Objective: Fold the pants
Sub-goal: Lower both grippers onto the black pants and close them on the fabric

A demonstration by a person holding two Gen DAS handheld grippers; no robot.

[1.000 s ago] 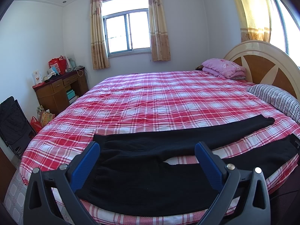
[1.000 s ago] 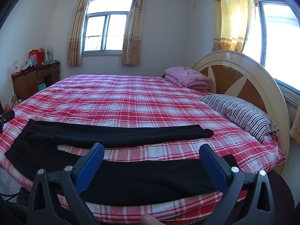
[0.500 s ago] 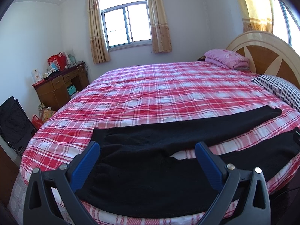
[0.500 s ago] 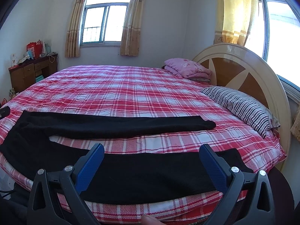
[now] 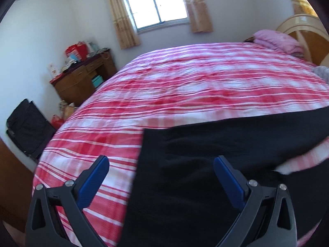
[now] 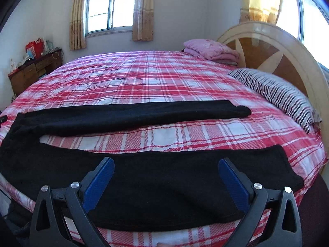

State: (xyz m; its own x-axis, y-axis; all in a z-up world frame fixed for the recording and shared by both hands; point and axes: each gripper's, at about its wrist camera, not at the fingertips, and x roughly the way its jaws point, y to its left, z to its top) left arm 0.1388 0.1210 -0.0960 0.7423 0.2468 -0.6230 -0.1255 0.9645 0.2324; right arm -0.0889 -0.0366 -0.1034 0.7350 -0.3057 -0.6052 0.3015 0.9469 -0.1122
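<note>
Left wrist view: the camera has swung left and dropped closer within the last half-second, and the picture is smeared by motion; the left gripper (image 5: 161, 169) gapes wide and holds nothing; the pants (image 5: 205, 164) lie flat on the bed (image 5: 185, 86), their waistband edge now between the fingers; I judge it is lining up to take the waist.

Right wrist view: the right gripper (image 6: 166, 171) has come lower and nearer, fully spread and empty, over the near leg (image 6: 164, 177); the far leg (image 6: 133, 113) lies apart, bed showing between them; folding has not begun, and both tools look set for a first grasp.
</note>
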